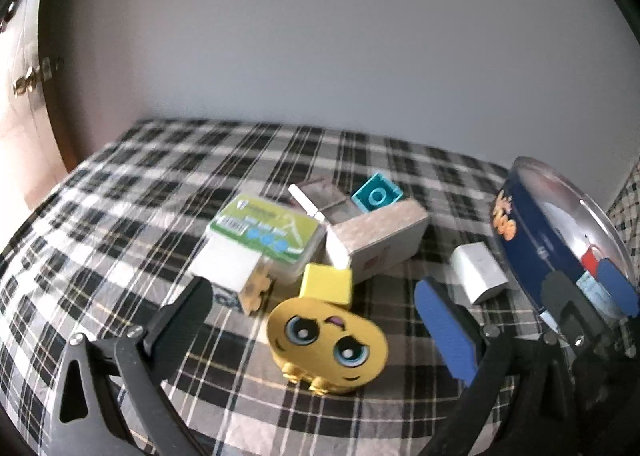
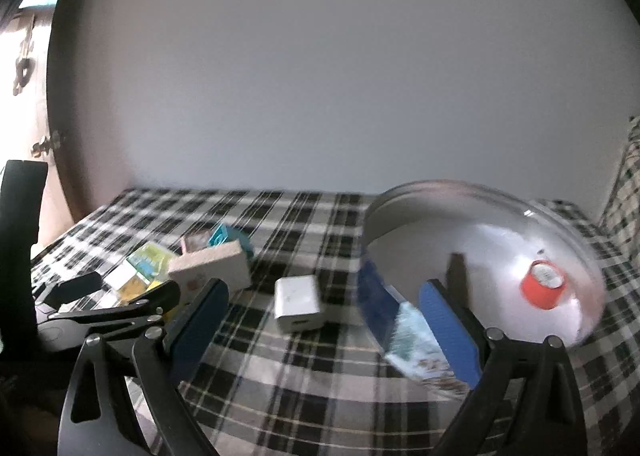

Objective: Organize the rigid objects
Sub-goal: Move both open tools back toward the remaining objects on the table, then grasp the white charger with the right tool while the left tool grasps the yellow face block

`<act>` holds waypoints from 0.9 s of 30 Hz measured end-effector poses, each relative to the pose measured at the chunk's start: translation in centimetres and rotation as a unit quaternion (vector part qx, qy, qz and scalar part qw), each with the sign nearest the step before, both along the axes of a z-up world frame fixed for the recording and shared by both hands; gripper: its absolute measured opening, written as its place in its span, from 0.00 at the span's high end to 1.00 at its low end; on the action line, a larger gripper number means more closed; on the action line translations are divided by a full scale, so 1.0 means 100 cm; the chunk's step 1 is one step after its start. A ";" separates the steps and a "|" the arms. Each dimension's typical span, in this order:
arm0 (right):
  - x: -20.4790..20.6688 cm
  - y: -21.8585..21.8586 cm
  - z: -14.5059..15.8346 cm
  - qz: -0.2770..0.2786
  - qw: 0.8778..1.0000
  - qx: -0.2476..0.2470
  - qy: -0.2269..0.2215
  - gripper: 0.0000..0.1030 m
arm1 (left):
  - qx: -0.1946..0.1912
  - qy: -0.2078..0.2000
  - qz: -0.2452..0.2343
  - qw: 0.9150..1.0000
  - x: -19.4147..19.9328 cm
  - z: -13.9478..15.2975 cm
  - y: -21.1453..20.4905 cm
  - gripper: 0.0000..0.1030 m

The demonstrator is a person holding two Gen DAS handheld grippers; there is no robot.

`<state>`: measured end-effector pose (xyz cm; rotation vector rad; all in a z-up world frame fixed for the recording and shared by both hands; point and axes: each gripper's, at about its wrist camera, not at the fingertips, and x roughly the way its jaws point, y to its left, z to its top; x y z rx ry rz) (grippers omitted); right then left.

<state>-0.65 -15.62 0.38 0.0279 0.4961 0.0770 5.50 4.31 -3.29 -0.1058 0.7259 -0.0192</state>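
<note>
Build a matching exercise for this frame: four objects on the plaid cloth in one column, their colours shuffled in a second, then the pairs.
Objects:
1. toy face
2. small brick
3. round tin
4. charger block

Colours:
A. white
B. yellow
C. dark blue
D. teal

Pairs: 1-B, 2-D, 3-C, 4-A

Left wrist view: low over the plaid cloth, facing the bare wall, close to the yellow toy. Right wrist view: same heading, set further right, close to the round tin; blurred, apparently in motion. Both views share the white charger, the tin and the box cluster.
</note>
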 end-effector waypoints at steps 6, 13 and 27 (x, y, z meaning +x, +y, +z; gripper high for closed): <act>0.021 0.005 -0.014 0.018 0.998 0.016 0.062 0.19 | -0.032 0.054 0.009 0.998 0.009 -0.016 0.015 0.01; 0.049 0.017 -0.026 0.023 0.994 0.004 0.106 0.20 | -0.028 0.091 0.008 0.995 0.013 -0.027 0.022 0.01; 0.088 0.042 -0.046 0.032 0.984 -0.014 0.173 0.23 | -0.038 0.086 -0.033 0.995 0.007 -0.025 0.033 0.10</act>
